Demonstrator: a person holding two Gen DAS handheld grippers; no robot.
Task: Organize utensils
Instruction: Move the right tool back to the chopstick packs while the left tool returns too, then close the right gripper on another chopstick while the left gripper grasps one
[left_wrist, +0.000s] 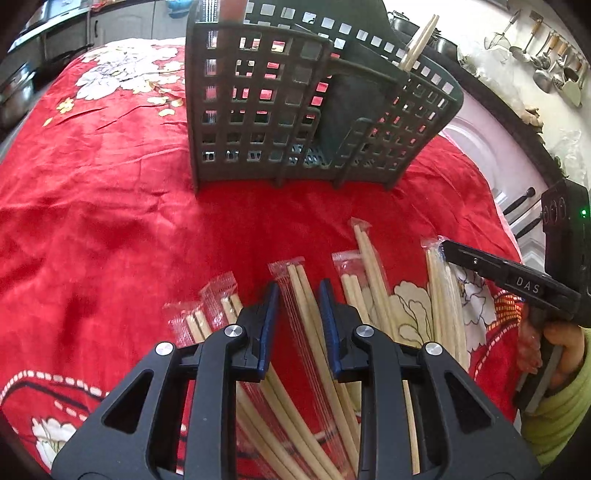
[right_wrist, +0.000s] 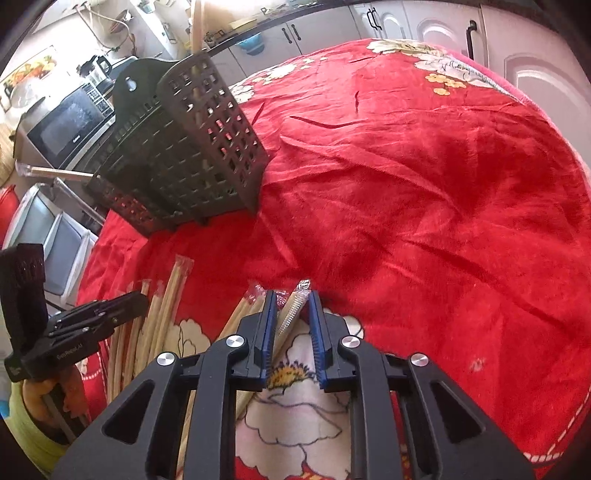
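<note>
Several wrapped pairs of wooden chopsticks (left_wrist: 369, 280) lie on the red flowered cloth (left_wrist: 110, 221). A dark grey slotted utensil holder (left_wrist: 295, 103) stands beyond them with one pair of chopsticks (left_wrist: 421, 40) in its right compartment. My left gripper (left_wrist: 298, 295) is open, its blue pads either side of a wrapped pair (left_wrist: 306, 310). My right gripper (right_wrist: 291, 306) is open around a wrapped pair's tip (right_wrist: 293, 314). The right gripper also shows in the left wrist view (left_wrist: 454, 251), and the left gripper in the right wrist view (right_wrist: 136, 299). The holder shows at upper left in the right wrist view (right_wrist: 184, 147).
The cloth (right_wrist: 424, 184) covers a round table. Kitchen cabinets (right_wrist: 443, 22) stand behind it, a microwave (right_wrist: 62, 129) to the left. Ladles hang on the wall (left_wrist: 546, 62).
</note>
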